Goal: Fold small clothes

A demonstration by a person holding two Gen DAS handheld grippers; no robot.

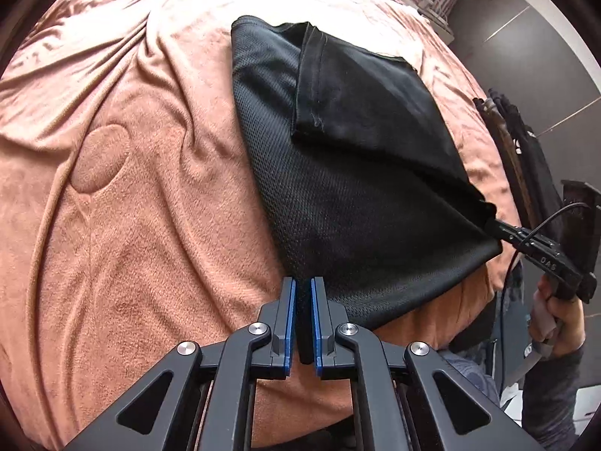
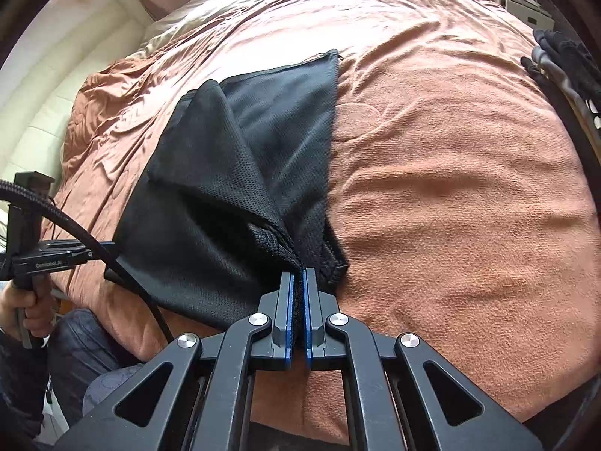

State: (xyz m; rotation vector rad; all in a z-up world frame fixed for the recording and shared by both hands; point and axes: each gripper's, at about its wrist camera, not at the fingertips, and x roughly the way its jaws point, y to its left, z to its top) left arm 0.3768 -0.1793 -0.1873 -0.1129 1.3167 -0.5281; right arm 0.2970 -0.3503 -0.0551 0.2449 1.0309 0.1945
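Lying lengthwise away from both clamped tools, black mesh garment.

A bed under a terracotta blanket; grey tiled wall, perhaps floor.

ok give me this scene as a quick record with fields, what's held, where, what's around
surface: bed with a rumpled pink blanket
garment: black mesh garment, partly folded, one flap laid over its top
left gripper: shut on the garment's near corner
right gripper: shut on the bunched near corner at the other side
garment state: near edge pulled taut between the two grippers, far part resting on the blanket
nearby: pile of dark clothes at the bed's right edge
person: a hand grips the right gripper's handle
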